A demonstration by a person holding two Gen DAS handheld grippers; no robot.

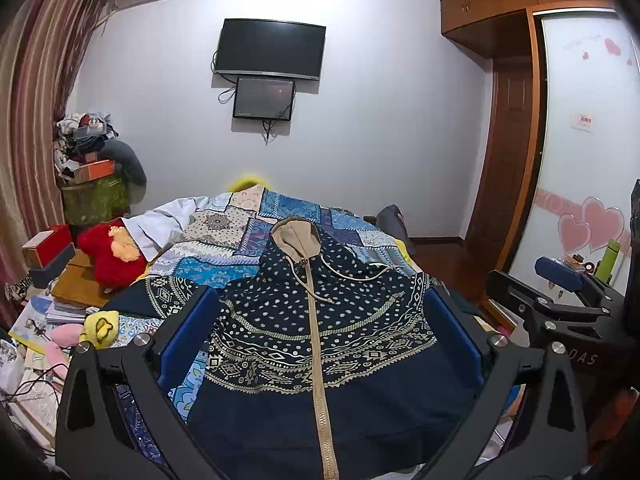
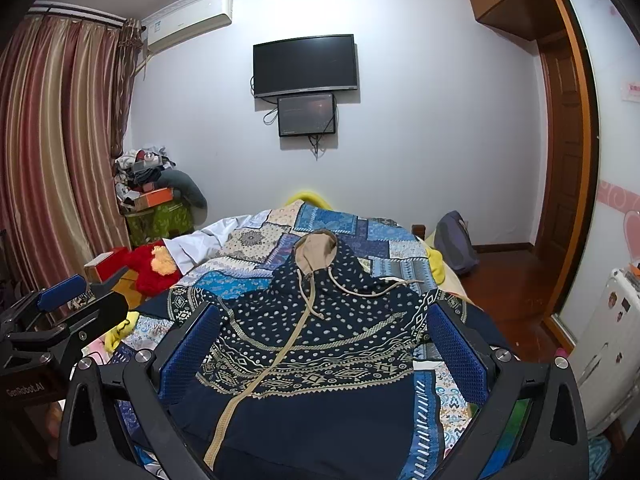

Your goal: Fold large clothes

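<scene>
Both jaws released above the hoodie flat on the quilt: left gripper, right gripper should pinch sleeve edges beside the zipper, fold inward evenly.

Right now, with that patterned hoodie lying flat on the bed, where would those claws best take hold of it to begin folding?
Probably at the sleeves. The hoodie lies face up, zipper closed, hood pointing away, sleeves spread to both sides. The left claw could come in from the left for the left sleeve, the right claw from the right for the right sleeve. Both are open above it. Sleeve edges are thin, easy to pinch.
</scene>
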